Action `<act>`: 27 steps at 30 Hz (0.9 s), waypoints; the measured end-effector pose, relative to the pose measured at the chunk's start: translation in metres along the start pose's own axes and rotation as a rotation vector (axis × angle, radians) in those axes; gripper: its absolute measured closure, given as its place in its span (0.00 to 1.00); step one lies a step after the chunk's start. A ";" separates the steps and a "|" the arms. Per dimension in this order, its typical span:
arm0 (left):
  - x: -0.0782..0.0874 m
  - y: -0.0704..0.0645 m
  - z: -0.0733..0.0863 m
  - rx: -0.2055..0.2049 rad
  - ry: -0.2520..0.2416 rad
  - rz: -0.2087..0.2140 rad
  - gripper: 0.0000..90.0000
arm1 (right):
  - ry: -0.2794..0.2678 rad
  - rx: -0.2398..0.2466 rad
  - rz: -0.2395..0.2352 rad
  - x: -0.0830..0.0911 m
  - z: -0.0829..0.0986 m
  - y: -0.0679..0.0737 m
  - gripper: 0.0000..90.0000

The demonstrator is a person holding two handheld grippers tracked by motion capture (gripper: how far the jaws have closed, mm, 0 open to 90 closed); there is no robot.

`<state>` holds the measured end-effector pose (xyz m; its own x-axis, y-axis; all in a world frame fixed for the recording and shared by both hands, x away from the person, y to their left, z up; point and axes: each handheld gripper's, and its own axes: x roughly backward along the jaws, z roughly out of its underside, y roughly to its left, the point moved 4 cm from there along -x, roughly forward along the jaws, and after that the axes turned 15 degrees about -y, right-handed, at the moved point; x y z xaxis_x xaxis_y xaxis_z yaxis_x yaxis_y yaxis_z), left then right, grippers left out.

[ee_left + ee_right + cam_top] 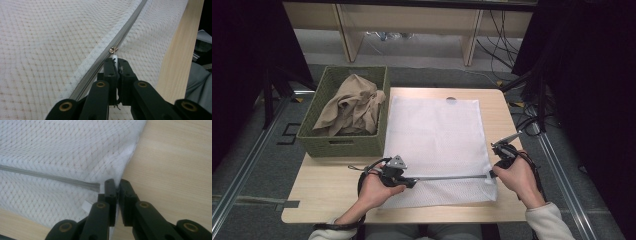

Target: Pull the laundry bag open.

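- The white mesh laundry bag lies flat on the wooden table, filling the middle of the high view, with its grey zipper running left-right across the lower part.
- The left gripper has its jaws pinched narrow on the white zipper pull tab, right behind the little metal slider. Looks to me like it's set up to drag the slider along the track.
- The right gripper is clamped tight on the bag's edge at the zipper's end, lower right of the high view. I'd guess that's anchoring the fabric so it stays taut.
- Further out, a green woven basket sits at upper left, touching the bag's edge, with beige cloth heaped inside, probably what goes in the bag.
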<state>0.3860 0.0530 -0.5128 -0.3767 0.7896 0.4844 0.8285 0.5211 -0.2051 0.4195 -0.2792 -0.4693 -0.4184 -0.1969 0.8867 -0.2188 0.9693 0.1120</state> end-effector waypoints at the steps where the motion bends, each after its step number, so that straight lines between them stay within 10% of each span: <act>1: 0.001 -0.001 0.001 0.024 -0.005 -0.009 0.96 | 0.005 -0.008 -0.001 0.000 0.000 0.001 0.96; 27: 0.011 0.005 0.003 0.027 -0.010 -0.031 0.96 | -0.034 0.055 -0.020 -0.004 0.000 -0.003 0.96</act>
<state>0.3844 0.0652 -0.5114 -0.4064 0.7757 0.4828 0.8046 0.5542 -0.2131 0.4222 -0.2814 -0.4734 -0.4427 -0.2216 0.8689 -0.2747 0.9559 0.1038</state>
